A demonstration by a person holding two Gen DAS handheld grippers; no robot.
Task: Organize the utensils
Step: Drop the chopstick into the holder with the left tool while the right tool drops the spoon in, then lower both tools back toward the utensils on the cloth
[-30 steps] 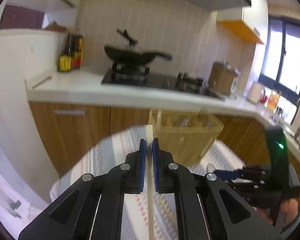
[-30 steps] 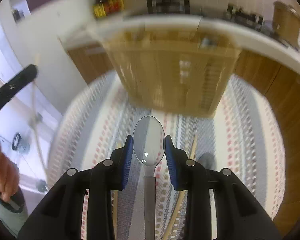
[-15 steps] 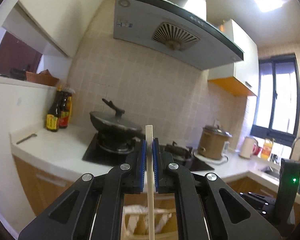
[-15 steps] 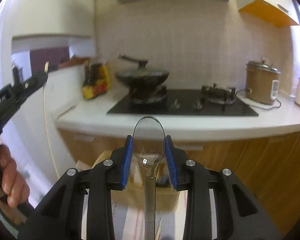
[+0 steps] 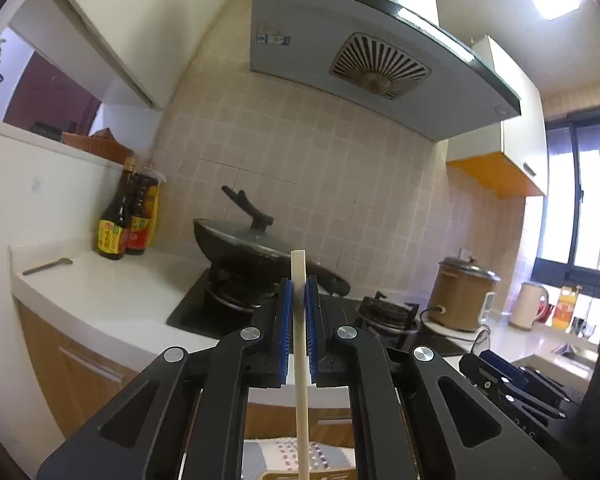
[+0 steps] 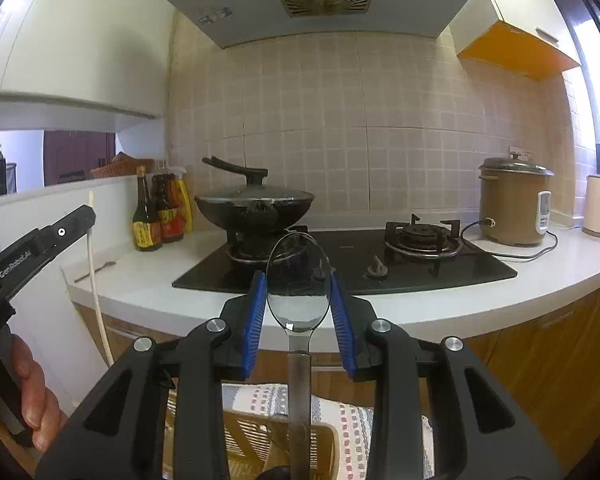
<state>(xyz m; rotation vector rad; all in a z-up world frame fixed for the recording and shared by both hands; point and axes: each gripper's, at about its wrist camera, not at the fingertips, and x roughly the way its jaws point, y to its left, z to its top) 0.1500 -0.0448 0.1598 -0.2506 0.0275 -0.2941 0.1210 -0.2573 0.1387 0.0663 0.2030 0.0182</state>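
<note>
We see a pale, cream-coloured chopstick [image 5: 300, 344] standing upright, pinched between blue pads, its squared tip uppermost. A shiny metal spoon [image 6: 299, 284] also stands upright, bowl uppermost and facing us, its edges held between blue pads, handle running straight down.

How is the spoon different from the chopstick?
The spoon is shiny metal with a wide round bowl; the chopstick is pale, thin and straight. The right gripper pinches the spoon's bowl; the left gripper squeezes the chopstick's shaft. Both point upward.
</note>
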